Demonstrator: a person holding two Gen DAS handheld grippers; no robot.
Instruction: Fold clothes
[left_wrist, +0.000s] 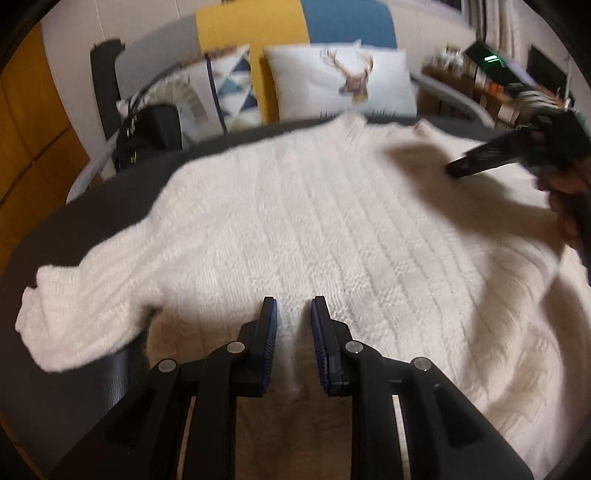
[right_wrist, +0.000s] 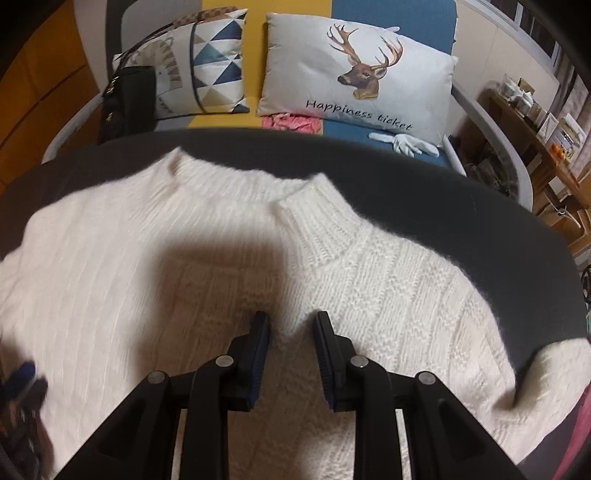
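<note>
Two grippers are hovering over a white cable-knit sweater (right_wrist: 369, 280). Left gripper (left_wrist: 293, 306) and right gripper (right_wrist: 291, 321) are each standing slightly parted, grasping nothing. Sweater is lying spread flat on a dark table (right_wrist: 461, 199), collar (right_wrist: 314, 206) at twelve o'clock, toward a deer cushion (right_wrist: 354, 74).

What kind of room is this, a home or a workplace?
Most likely a home living room: a sofa with a deer cushion, a cluttered wooden shelf, and a white knit sweater spread on a dark table.
</note>
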